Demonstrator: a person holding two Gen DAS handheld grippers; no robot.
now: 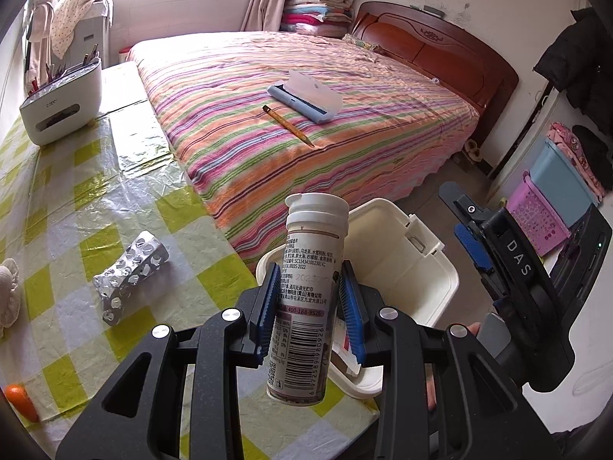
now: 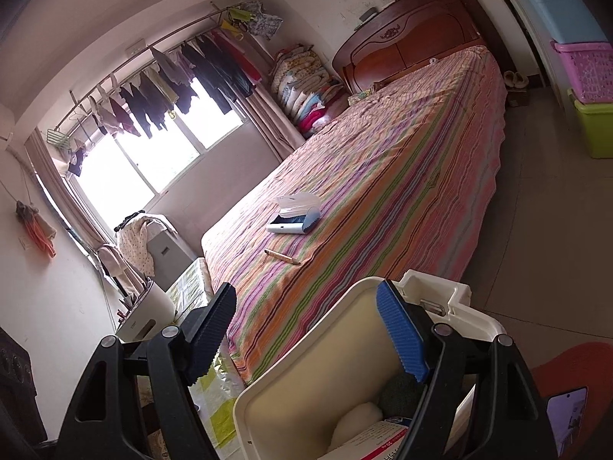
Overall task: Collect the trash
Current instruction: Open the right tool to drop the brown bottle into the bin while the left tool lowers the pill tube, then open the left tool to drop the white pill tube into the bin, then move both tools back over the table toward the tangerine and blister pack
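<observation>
Crumpled silver foil blister pack (image 1: 128,278) lies on the checked bench (image 1: 57,207), flimsy and light, so pinch an edge. Left gripper (image 1: 308,306) fingers clamp the white plastic tablet tube (image 1: 306,299) mid-body over the cream plastic bin (image 1: 402,268); it's rigid and slick. Right gripper (image 2: 306,341) fingers gape wide, empty.

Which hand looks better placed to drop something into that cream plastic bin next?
Left. The left gripper already clamps a white capped tablet tube just above the cream plastic bin; the right gripper is open and empty.
</observation>
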